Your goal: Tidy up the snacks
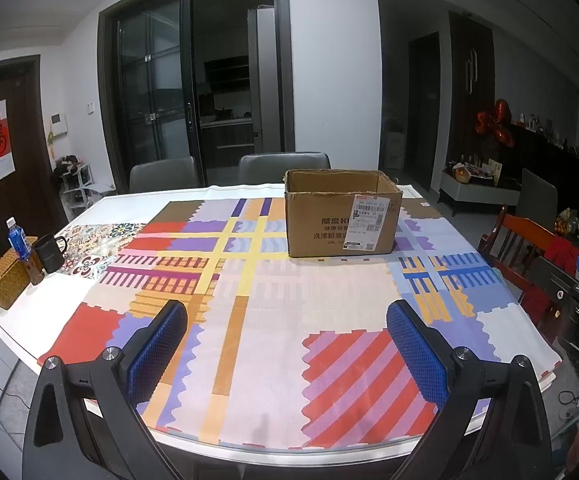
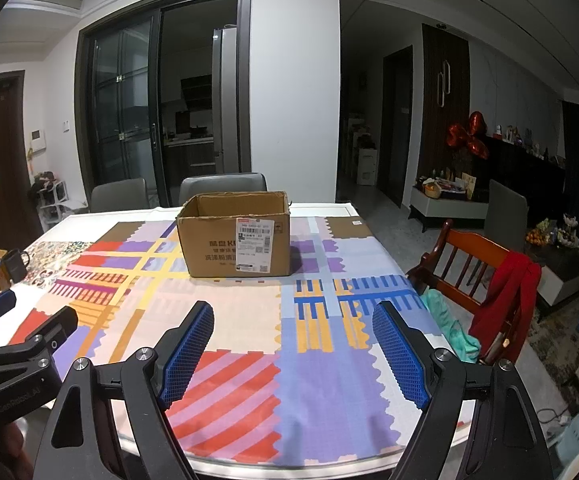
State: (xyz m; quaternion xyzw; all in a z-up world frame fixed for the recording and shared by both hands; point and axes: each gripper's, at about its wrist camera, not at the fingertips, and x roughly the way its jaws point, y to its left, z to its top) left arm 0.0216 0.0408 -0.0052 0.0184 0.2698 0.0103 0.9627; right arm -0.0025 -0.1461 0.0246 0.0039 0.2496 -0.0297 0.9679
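An open brown cardboard box (image 1: 341, 216) with a white shipping label stands on the far part of the table; it also shows in the right wrist view (image 2: 235, 236). I cannot see inside it, and no snacks are in view. My left gripper (image 1: 287, 316) is open and empty, held above the near part of the patterned tablecloth (image 1: 257, 320). My right gripper (image 2: 293, 320) is open and empty, also over the near part of the tablecloth (image 2: 249, 320). The left gripper's body shows at the left edge of the right wrist view (image 2: 17, 356).
At the table's left edge stand a wicker box (image 1: 7, 284), a blue-labelled bottle (image 1: 19, 242) and a dark mug (image 1: 49, 254). Grey chairs (image 1: 283, 166) stand behind the table. A wooden chair (image 2: 477, 276) with a red cloth is to the right.
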